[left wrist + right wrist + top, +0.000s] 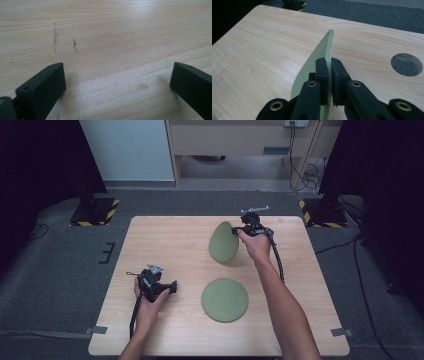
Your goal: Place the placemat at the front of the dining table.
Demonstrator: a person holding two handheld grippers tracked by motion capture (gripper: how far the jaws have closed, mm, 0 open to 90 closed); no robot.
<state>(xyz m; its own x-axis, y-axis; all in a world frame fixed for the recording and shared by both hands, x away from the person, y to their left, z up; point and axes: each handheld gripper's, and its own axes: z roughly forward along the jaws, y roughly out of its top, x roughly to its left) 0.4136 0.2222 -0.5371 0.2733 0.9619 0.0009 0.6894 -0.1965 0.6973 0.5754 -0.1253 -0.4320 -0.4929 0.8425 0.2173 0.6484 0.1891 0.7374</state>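
Two pale green plates are on the wooden table (165,235). One plate (225,299) lies flat near the middle front. The other plate (223,242) is tilted up on its edge at the back, and my right gripper (237,231) is shut on its rim. In the right gripper view this held plate (320,52) runs edge-on between the two closed jaws of the right gripper (329,75). My left gripper (172,286) rests low at the front left, pointing toward the flat plate. Its jaws stand wide apart over bare wood, with nothing between the left gripper (117,77) fingers.
A round cable hole (407,64) is cut in the tabletop near the right gripper. Dark carpet surrounds the table, with black stands on hazard-striped bases (95,210) at both back corners. Tape tabs (342,332) mark the table's front corners.
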